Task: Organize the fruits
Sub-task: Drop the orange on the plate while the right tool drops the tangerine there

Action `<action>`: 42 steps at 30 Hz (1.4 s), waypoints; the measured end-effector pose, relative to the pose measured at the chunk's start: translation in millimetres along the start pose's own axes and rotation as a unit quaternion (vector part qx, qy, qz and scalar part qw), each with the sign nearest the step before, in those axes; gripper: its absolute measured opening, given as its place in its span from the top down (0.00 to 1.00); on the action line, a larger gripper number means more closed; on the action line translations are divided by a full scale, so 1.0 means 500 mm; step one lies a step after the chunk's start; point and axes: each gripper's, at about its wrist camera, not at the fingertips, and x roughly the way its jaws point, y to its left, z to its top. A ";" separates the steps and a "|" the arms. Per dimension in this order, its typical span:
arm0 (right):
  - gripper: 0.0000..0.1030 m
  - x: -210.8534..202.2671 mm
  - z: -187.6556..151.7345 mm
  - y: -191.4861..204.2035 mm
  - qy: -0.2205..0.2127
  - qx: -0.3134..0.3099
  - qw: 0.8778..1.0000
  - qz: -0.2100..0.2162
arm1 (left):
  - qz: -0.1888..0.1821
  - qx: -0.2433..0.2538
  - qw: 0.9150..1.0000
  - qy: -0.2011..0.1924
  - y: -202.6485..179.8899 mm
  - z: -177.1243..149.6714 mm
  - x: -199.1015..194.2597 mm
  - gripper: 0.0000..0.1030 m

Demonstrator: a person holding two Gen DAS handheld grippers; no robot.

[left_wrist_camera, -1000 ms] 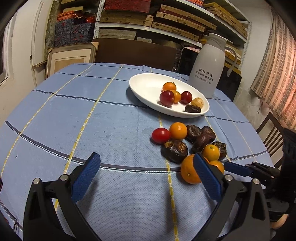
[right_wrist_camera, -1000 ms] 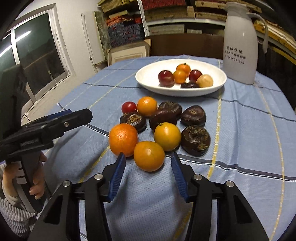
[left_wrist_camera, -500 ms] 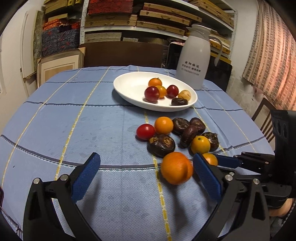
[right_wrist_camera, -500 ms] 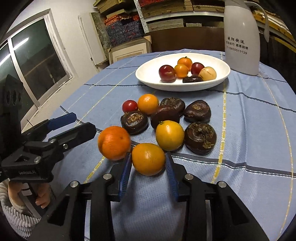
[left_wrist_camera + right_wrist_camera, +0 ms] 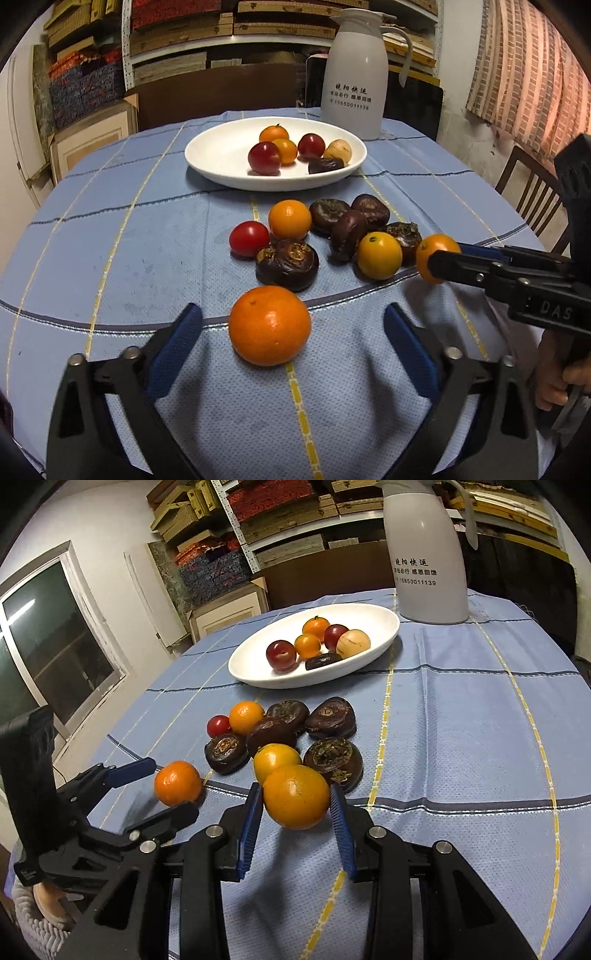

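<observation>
The right claw [image 5: 296, 825] is clamped on a yellow-orange fruit [image 5: 296, 796]; it could be squeezed out sideways, its skin being round and smooth. The left claw [image 5: 291, 345] is closing around the orange [image 5: 269, 325], not yet touched, so it might be nudged and rolled across the surface [image 5: 147, 236]. The white jug [image 5: 352, 75] stands just behind the white plate [image 5: 218, 155] and could be knocked on delivery. The dark fruits [image 5: 287, 263] and a cherry tomato [image 5: 248, 238] crowd the path between.
</observation>
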 end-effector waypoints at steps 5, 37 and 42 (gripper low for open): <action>0.64 -0.002 -0.001 -0.004 0.000 0.008 1.000 0.000 | -0.024 -0.033 0.999 0.027 0.028 -0.001 0.023 0.50; 0.64 -0.066 0.261 -0.022 -0.096 0.010 0.995 -0.015 | -0.001 -0.050 0.997 -0.066 0.087 0.299 0.012 0.56; 0.64 0.069 0.290 -0.029 -0.062 0.027 0.998 -0.004 | -0.002 -0.074 0.997 -0.035 0.125 0.312 0.124 0.56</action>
